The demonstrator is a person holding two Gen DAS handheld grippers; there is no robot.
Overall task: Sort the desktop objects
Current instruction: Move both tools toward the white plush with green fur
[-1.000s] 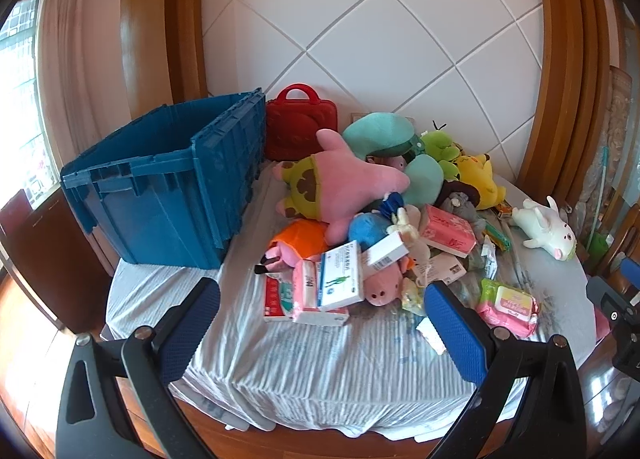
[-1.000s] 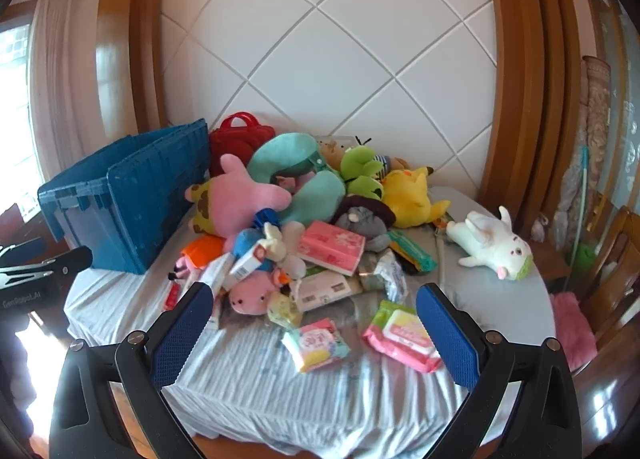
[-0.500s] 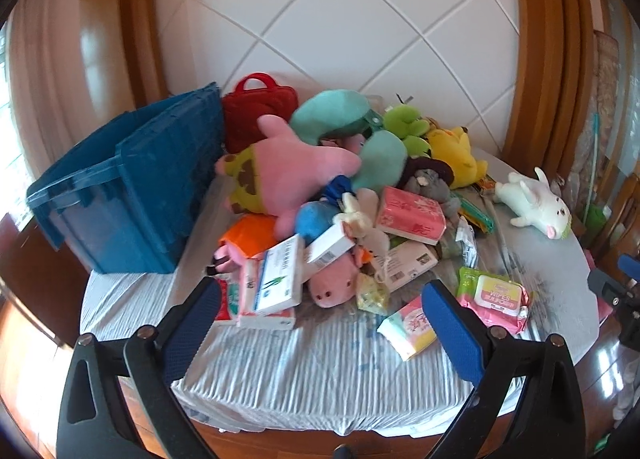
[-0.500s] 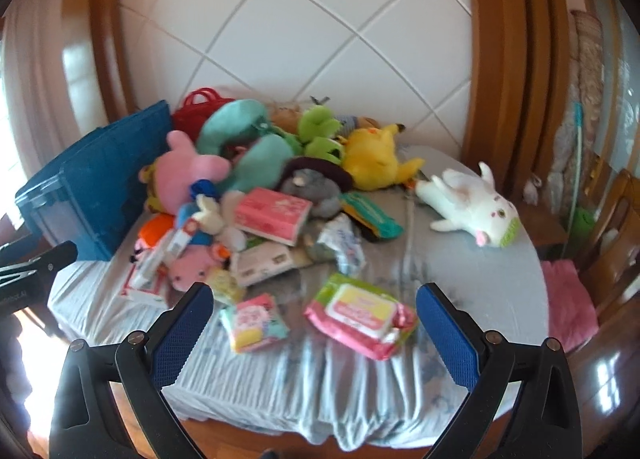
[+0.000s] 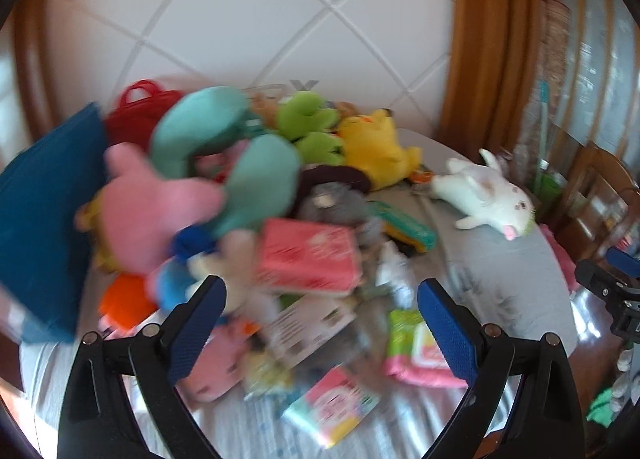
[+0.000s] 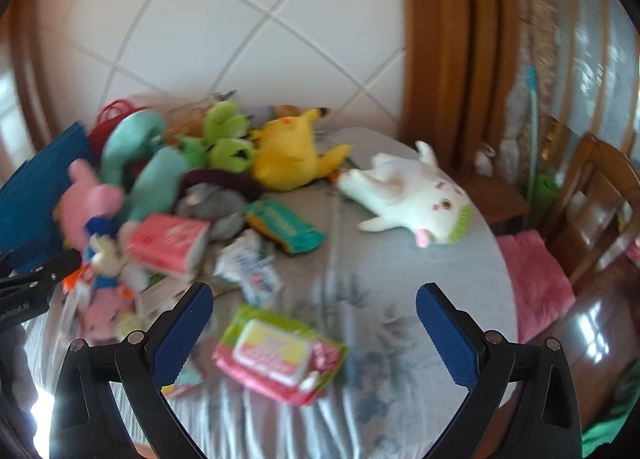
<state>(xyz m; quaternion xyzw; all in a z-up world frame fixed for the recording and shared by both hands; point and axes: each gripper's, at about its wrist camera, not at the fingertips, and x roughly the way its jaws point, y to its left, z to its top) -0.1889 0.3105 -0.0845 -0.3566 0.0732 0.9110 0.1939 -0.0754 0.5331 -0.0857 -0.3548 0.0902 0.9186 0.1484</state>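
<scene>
The right tongs (image 6: 308, 323) stand spread and empty just above the pink-and-green wipes pack (image 6: 280, 355) on the desk (image 6: 400, 291), its long axis running crosswise between the pads (nearer this hand). The left tongs (image 5: 320, 323), slightly narrowed yet spread, hold nothing.

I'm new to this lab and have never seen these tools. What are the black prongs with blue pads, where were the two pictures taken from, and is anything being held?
They are hand-held grippers, one in each of a person's hands, each with its own camera looking along its fingers. The left gripper and right gripper are both open and hold nothing. The left one's jaws have just been closing slightly. Below lies a cloth-covered table with a plush toy pile, a white plush, a wipes pack and a blue crate.
</scene>
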